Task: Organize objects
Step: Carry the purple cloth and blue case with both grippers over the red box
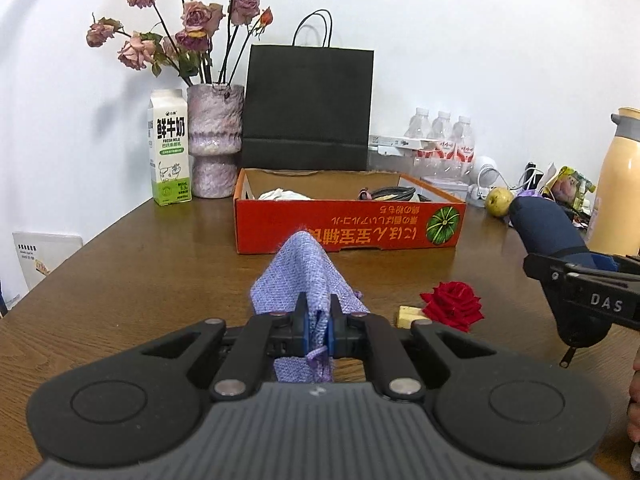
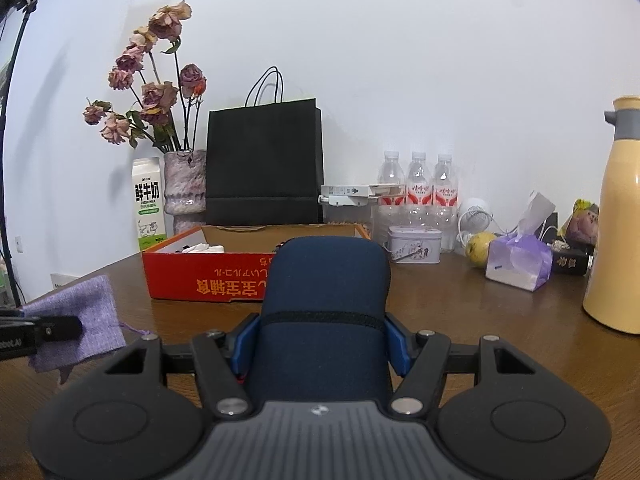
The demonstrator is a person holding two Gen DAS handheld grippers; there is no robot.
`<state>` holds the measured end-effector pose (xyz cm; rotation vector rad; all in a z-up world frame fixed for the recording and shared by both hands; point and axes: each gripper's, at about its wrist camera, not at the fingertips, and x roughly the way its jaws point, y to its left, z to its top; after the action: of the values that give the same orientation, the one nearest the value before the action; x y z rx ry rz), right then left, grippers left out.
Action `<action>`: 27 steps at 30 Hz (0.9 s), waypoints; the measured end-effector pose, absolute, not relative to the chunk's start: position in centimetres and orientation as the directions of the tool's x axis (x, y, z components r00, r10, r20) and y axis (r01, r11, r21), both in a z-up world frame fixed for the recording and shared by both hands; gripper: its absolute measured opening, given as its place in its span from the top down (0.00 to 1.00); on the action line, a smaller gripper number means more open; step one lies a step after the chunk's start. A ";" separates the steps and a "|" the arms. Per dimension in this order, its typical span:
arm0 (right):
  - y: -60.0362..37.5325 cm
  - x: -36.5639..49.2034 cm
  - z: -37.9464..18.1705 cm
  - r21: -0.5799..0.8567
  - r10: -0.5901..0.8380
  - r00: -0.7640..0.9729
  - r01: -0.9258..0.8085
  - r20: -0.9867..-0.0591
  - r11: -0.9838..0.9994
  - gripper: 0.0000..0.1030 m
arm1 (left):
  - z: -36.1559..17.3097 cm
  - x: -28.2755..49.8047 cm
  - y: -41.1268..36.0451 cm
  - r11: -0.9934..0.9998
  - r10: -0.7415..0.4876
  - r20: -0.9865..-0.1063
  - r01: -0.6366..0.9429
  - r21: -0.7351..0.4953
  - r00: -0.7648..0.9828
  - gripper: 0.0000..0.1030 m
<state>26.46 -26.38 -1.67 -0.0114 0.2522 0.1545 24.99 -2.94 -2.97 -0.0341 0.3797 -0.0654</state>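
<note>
A lilac woven pouch sits low in the frame's centre, pinched tight in the left gripper, below the orange cardboard box on the wooden table, while the right gripper, jaws partway apart, clasps a navy zipped case at lower centre.

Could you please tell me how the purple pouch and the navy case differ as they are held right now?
The purple pouch is thin woven fabric, pinched flat by the left gripper; the navy case is bulky and rounded, keeping the right gripper partly spread. The pouch droops; the case holds its shape. Both are gripped above the table.
</note>
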 end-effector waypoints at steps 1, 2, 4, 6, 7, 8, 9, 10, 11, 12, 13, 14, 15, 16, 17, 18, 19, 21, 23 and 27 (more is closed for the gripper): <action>-26.3 26.4 -1.7 0.002 0.148 0.958 -0.152 -0.246 0.988 0.40 | -2.9 24.9 -3.0 0.997 -0.072 -0.367 0.058 -0.047 0.927 0.92; -26.2 26.3 -1.7 -0.002 0.145 0.959 -0.150 -0.243 0.989 0.40 | -2.9 24.9 -3.0 0.997 -0.073 -0.366 0.060 -0.047 0.928 0.92; -26.1 26.3 -1.6 -0.006 0.145 0.960 -0.151 -0.240 0.989 0.40 | -2.8 24.9 -3.1 0.997 -0.073 -0.366 0.060 -0.047 0.928 0.92; -26.1 26.3 -1.6 0.004 0.151 0.959 -0.155 -0.241 0.988 0.40 | -2.7 25.1 -3.1 0.997 -0.073 -0.367 0.059 -0.049 0.927 0.92; -26.1 26.4 -1.5 0.012 0.158 0.957 -0.160 -0.243 0.987 0.40 | -2.6 25.2 -3.2 0.997 -0.072 -0.366 0.058 -0.051 0.928 0.92; -26.1 26.4 -1.4 0.019 0.164 0.956 -0.164 -0.241 0.986 0.40 | -2.4 25.3 -3.2 0.997 -0.071 -0.364 0.057 -0.051 0.929 0.92; -25.9 26.5 -1.2 0.020 0.168 0.956 -0.168 -0.239 0.986 0.40 | -2.3 25.4 -3.3 0.997 -0.069 -0.362 0.055 -0.051 0.929 0.92; -25.8 26.5 -1.1 0.018 0.172 0.956 -0.172 -0.237 0.985 0.40 | -2.1 25.6 -3.4 0.997 -0.069 -0.360 0.054 -0.051 0.930 0.92; -25.6 26.6 -0.9 0.016 0.176 0.956 -0.177 -0.235 0.984 0.40 | -1.9 25.7 -3.4 0.997 -0.069 -0.358 0.054 -0.052 0.931 0.92; -25.5 26.7 -0.7 0.013 0.180 0.955 -0.182 -0.234 0.983 0.40 | -1.7 25.9 -3.4 0.997 -0.069 -0.355 0.054 -0.052 0.932 0.92; -25.3 26.8 -0.6 0.012 0.183 0.955 -0.186 -0.233 0.983 0.40 | -1.5 26.1 -3.5 0.997 -0.070 -0.352 0.055 -0.053 0.933 0.92; -25.2 26.9 -0.4 0.013 0.188 0.954 -0.190 -0.233 0.982 0.40 | -1.3 26.2 -3.6 0.997 -0.074 -0.348 0.058 -0.055 0.934 0.92; -25.1 27.1 -0.2 0.016 0.194 0.953 -0.195 -0.233 0.981 0.40 | -1.2 26.4 -3.6 0.997 -0.076 -0.344 0.060 -0.057 0.936 0.92; -25.0 27.3 -0.1 0.019 0.199 0.952 -0.200 -0.234 0.980 0.40 | -1.0 26.6 -3.7 0.997 -0.077 -0.340 0.061 -0.056 0.937 0.92; -25.0 27.4 0.1 0.020 0.202 0.951 -0.203 -0.234 0.979 0.40 | -0.8 26.9 -3.8 0.997 -0.077 -0.337 0.063 -0.052 0.938 0.92; -24.9 27.6 0.3 0.020 0.205 0.950 -0.206 -0.234 0.978 0.40 | -0.7 27.2 -4.0 0.997 -0.077 -0.334 0.064 -0.050 0.940 0.92; -24.9 27.7 0.5 0.020 0.207 0.950 -0.209 -0.233 0.978 0.40 | -0.5 27.5 -4.1 0.997 -0.078 -0.330 0.065 -0.050 0.941 0.92; -24.8 28.0 1.0 0.016 0.213 0.951 -0.215 -0.226 0.976 0.40 | -0.1 28.0 -4.4 0.997 -0.079 -0.322 0.067 -0.050 0.943 0.92; -24.6 28.4 1.6 0.003 0.216 0.953 -0.221 -0.214 0.975 0.40 | 0.3 28.5 -4.6 0.996 -0.082 -0.315 0.069 -0.052 0.946 0.92; -24.2 29.1 2.4 -0.011 0.221 0.955 -0.227 -0.195 0.974 0.40 | 0.8 29.3 -4.9 0.995 -0.090 -0.311 0.074 -0.063 0.946 0.92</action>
<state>29.14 -24.19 2.45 -0.0331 0.1946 0.2277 29.34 -4.91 0.78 -0.0508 0.3185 -0.0836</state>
